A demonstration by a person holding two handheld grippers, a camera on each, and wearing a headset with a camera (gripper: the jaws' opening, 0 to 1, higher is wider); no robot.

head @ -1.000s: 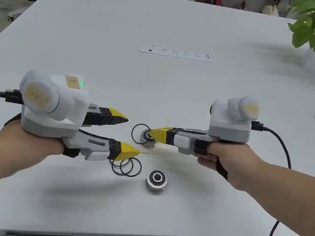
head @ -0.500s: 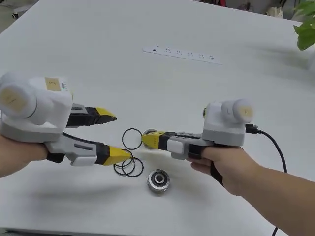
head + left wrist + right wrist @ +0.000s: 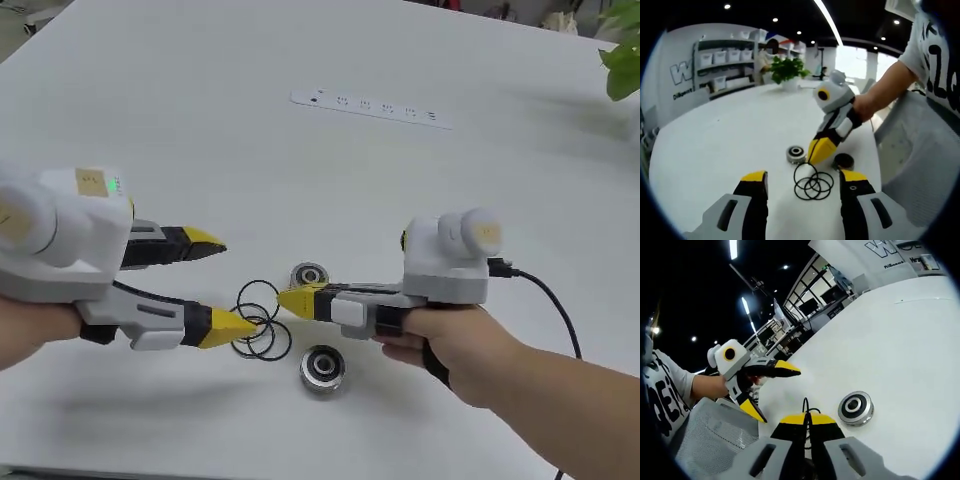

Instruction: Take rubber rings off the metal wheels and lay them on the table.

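On a white table [image 3: 180,90], two hand-held tools, nearly tip to tip. Left gripper [image 3: 222,284] at the left of the head view: yellow-tipped jaws spread wide, nothing between them, lower tip just over a small heap of loose rings [image 3: 262,340]. Same wide gap in the left gripper view [image 3: 804,176], with the overlapping black loops flat on the tabletop beyond the tips. Right gripper [image 3: 290,300] reaching in from the right, jaws pressed together on a black rubber ring [image 3: 258,300]. Thin band clearly pinched between the yellow tips in the right gripper view [image 3: 806,419]. Loop hanging forward from the tips toward the heap; cannot tell whether touching it. Far metal wheel [image 3: 309,275] lying flat just behind the right gripper's tip. Near metal wheel [image 3: 322,367] flat as well, closer to the person and just beside the heap. Too small to tell whether either wheel carries a ring. Well beyond all this, a white power strip [image 3: 365,107]; at the top right corner, green plant leaves [image 3: 622,70].
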